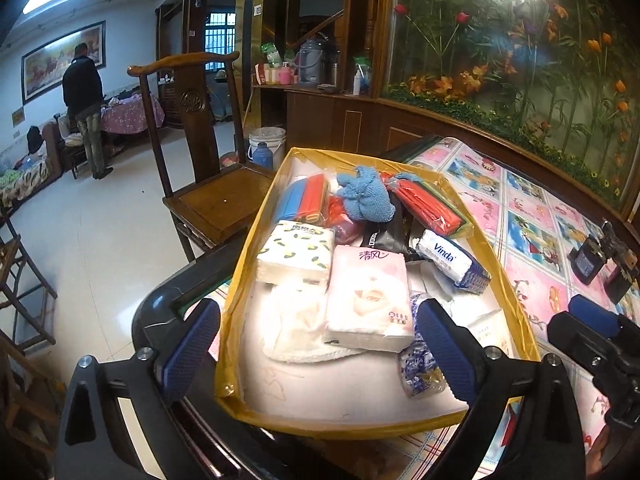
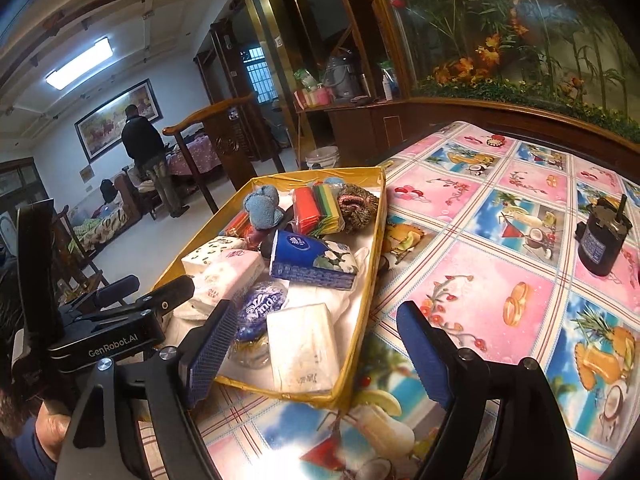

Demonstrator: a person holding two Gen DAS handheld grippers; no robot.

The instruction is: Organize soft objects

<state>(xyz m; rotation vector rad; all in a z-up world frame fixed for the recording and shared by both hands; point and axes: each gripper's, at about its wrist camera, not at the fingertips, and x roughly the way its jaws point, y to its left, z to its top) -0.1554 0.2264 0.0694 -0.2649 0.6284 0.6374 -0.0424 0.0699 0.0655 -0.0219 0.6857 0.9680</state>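
Observation:
A shallow yellow-rimmed box [image 1: 248,248] on the table holds several soft things. Among them are a pink tissue pack [image 1: 368,300], a lemon-print pack [image 1: 296,252], a blue Vinda pack [image 1: 452,262], a blue knitted cloth [image 1: 366,196] and red and orange packs. My left gripper [image 1: 320,344] hovers open over the box's near end, its pads apart from the pink pack below. My right gripper [image 2: 318,352] is open at the box's near right corner [image 2: 340,396]. A white tissue pack [image 2: 302,348] lies between its fingers in the picture, untouched.
A patterned tablecloth [image 2: 500,240] stretches to the right of the box, with a black cylindrical device [image 2: 604,240] on it. A wooden chair [image 1: 212,196] stands against the table's left side and a white bucket [image 1: 266,144] behind it. A person [image 1: 86,108] stands far back.

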